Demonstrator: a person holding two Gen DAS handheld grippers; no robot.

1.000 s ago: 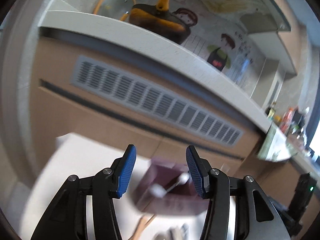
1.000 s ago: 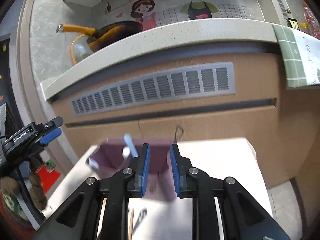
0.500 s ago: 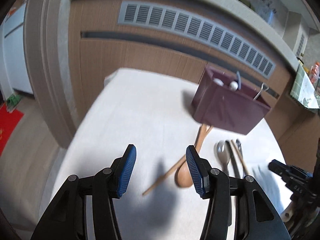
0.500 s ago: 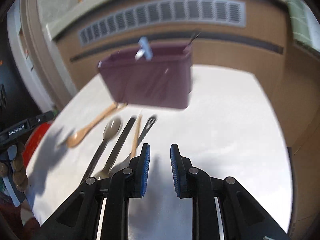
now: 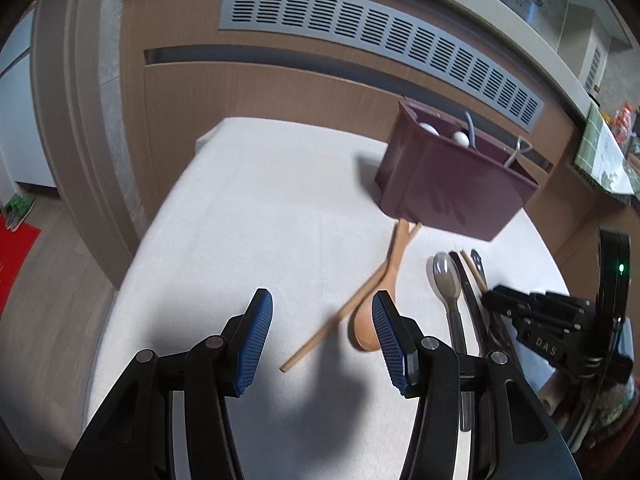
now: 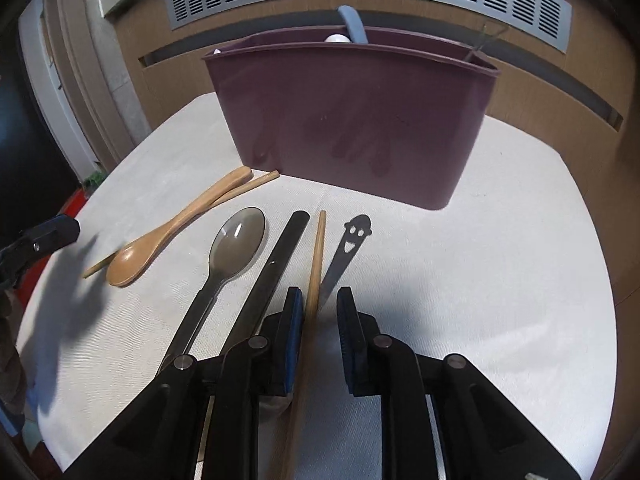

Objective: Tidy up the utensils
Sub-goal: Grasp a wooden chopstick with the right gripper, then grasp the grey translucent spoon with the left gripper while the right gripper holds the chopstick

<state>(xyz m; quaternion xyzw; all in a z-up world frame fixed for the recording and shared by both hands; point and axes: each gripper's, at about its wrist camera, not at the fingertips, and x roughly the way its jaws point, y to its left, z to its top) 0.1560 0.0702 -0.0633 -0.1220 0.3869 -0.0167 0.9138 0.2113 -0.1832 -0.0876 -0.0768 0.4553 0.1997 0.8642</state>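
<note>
A maroon utensil holder [image 6: 352, 120] stands at the back of the white table [image 6: 480, 280], with a few utensils in it; it also shows in the left wrist view [image 5: 452, 188]. In front lie a wooden spoon [image 6: 176, 224], a wooden chopstick beside it [image 6: 244, 188], a grey spoon [image 6: 232, 256], a black flat utensil [image 6: 280, 256], another wooden chopstick [image 6: 318, 256] and a smiley-face knife [image 6: 346, 248]. My right gripper [image 6: 318, 300] is slightly open, low over that chopstick, which runs between its jaws. My left gripper [image 5: 322, 312] is open and empty, above the table left of the wooden spoon [image 5: 374, 312].
A wooden cabinet front with a grey vent [image 5: 380, 36] stands behind the table. The floor with a red mat [image 5: 16, 240] lies at the left. The right gripper's body [image 5: 560, 324] shows at the right of the left wrist view.
Both grippers have tilted down from the cabinet to the table. The right gripper has come down close over the chopstick; the left has moved slightly nearer the wooden spoon.
</note>
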